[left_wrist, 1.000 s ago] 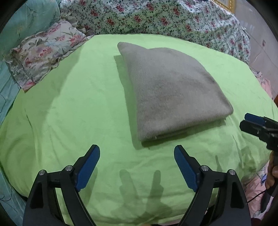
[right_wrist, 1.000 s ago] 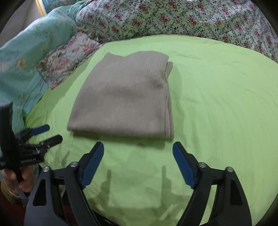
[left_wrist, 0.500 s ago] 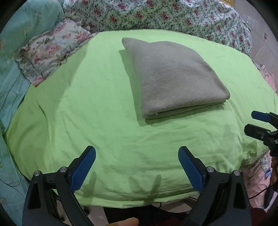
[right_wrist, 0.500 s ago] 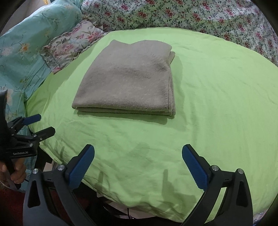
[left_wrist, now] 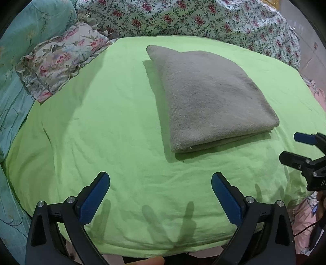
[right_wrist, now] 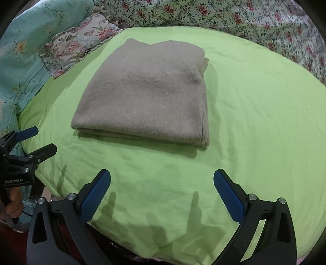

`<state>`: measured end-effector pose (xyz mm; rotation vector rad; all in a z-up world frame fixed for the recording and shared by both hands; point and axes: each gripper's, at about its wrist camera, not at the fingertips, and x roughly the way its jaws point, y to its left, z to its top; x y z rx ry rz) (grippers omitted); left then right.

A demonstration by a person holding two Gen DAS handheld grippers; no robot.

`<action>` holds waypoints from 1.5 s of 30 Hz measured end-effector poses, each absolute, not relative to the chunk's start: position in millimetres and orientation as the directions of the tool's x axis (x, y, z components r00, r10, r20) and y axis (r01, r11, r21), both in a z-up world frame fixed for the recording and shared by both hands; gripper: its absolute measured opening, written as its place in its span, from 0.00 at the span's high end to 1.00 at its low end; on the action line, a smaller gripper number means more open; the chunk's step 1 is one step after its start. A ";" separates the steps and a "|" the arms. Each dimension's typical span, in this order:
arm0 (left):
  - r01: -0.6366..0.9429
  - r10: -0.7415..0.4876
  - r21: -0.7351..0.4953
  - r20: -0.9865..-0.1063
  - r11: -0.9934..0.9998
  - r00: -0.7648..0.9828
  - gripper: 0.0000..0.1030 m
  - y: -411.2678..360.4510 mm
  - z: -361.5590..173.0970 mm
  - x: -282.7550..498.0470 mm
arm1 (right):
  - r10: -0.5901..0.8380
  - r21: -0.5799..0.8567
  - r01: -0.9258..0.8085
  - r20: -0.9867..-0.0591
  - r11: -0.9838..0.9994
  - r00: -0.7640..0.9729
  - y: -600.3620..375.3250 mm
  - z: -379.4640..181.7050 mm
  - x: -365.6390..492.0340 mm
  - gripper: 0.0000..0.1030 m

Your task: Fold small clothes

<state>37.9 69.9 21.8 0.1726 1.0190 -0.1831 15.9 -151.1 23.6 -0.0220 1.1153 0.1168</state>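
Observation:
A grey-brown knitted garment (left_wrist: 209, 97) lies folded into a flat rectangle on the green sheet (left_wrist: 101, 122); it also shows in the right wrist view (right_wrist: 146, 97). My left gripper (left_wrist: 161, 193) is open and empty, held above the sheet's near edge, short of the garment. My right gripper (right_wrist: 162, 193) is open and empty, also short of the garment. Each gripper shows in the other's view: the right one (left_wrist: 295, 146) at the right edge, the left one (right_wrist: 36, 140) at the left edge, both open.
A floral frilled pillow (left_wrist: 59, 59) lies at the far left. A floral quilt (left_wrist: 193, 18) is bunched along the back. A teal floral bedcover (right_wrist: 18, 61) hangs at the left. Pink cloth (left_wrist: 305, 214) lies below the sheet's right edge.
Both grippers pulled back from the folded garment, then came slightly forward again. Both stayed open and empty. The garment has not moved.

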 end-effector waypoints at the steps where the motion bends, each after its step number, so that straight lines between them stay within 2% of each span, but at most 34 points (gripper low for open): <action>1: 0.230 -0.061 0.068 -0.856 0.971 0.513 0.03 68.9 22.2 40.6 | 0.072 0.028 -0.106 -0.897 0.994 0.436 -150.7 24.6 18.3 0.02; 5: 0.231 -0.052 0.082 -0.852 0.970 0.520 0.03 65.9 25.0 47.2 | 0.038 -0.017 -0.119 -0.897 0.993 0.441 -147.2 28.0 27.3 0.02; 45: 0.237 -0.008 0.154 -0.822 0.959 0.569 0.01 37.5 42.1 83.4 | 0.026 -0.030 -0.106 -0.873 0.994 0.488 -156.2 45.5 65.3 0.01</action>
